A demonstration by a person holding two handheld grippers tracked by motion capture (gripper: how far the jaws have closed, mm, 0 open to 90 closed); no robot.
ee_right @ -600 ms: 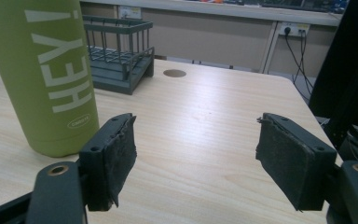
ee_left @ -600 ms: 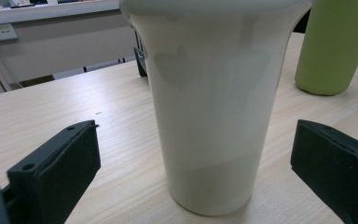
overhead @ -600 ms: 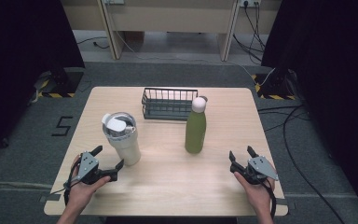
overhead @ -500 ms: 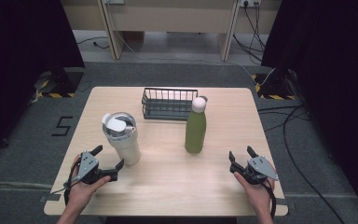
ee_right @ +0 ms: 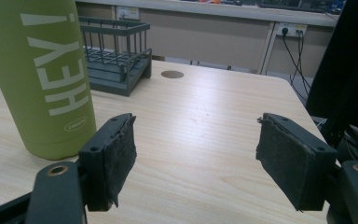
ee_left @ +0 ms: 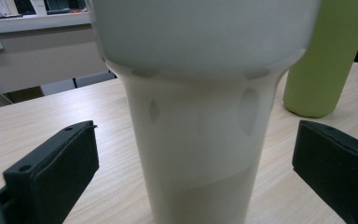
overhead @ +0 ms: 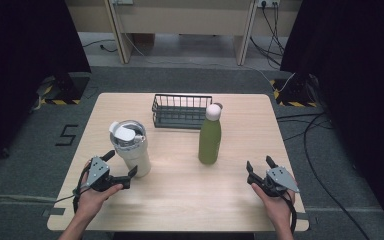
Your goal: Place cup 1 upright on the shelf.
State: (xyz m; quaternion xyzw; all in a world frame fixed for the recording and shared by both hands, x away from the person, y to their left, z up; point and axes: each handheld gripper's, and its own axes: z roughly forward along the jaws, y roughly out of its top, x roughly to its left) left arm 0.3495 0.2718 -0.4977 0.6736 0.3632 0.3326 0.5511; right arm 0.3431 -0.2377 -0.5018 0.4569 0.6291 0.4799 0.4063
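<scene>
The left gripper (overhead: 121,166) stands open around the tumbler (overhead: 129,147), at about 9 o'clock on the table (overhead: 180,200); its pads are not yet touching. I judge this as the approach step: next, close on it. The right gripper (overhead: 259,165) is open and empty, at 4 o'clock of the bottle (overhead: 210,135).

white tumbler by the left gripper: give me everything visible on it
The tumbler is a tall off-white cup, wide above and narrower toward the base, with a clear lid and white flap. It stands upright on the table, left of centre. The left gripper straddles its lower part, jaws open, not touching.
</scene>
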